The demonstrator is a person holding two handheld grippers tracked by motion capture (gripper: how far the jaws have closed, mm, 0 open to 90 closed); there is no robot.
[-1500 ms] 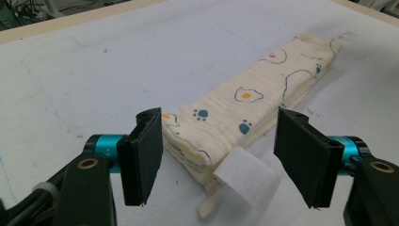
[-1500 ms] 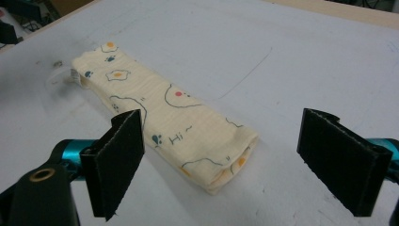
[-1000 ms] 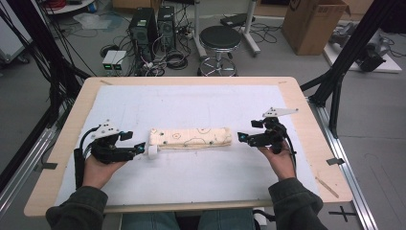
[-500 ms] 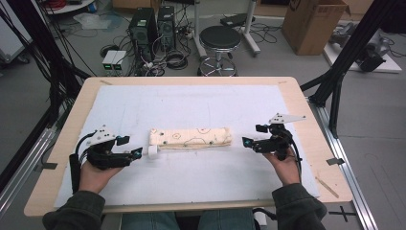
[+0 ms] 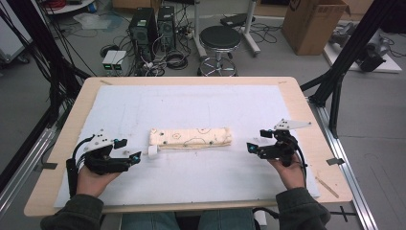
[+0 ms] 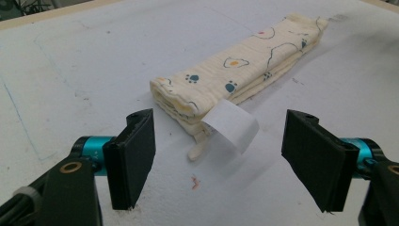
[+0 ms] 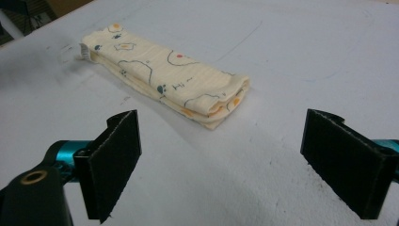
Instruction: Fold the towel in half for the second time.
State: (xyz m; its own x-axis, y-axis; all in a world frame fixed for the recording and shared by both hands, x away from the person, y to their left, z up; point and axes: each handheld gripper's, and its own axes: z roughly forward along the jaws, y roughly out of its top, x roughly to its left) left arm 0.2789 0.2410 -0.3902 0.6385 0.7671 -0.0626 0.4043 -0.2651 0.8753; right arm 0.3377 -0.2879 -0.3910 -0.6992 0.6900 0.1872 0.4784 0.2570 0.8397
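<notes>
A cream cloth (image 5: pixel 190 138) printed with paws and eggs lies folded into a long strip at the middle of the white mat. A white label (image 5: pixel 152 151) sticks out of its left end. My left gripper (image 5: pixel 129 150) lies just left of that end, its jaws open and just opened a little wider, with nothing between them. In the left gripper view the label (image 6: pixel 233 125) and cloth (image 6: pixel 235 70) lie ahead of the open gripper (image 6: pixel 223 160). My right gripper (image 5: pixel 256 141) stands open, a short gap right of the cloth. The right gripper view has the cloth (image 7: pixel 164 70) beyond the open gripper (image 7: pixel 230 165).
The white mat (image 5: pixel 201 105) covers most of a wooden table (image 5: pixel 306 115). A thin wooden stick (image 5: pixel 328 187) lies near the table's right front corner. Beyond the far edge stand a stool (image 5: pixel 220 40), computer cases (image 5: pixel 153 24) and a cardboard box (image 5: pixel 311 24).
The right gripper has drawn away to the right from the cloth's right end. The left gripper has backed a little off the left end. The cloth has stayed put.
</notes>
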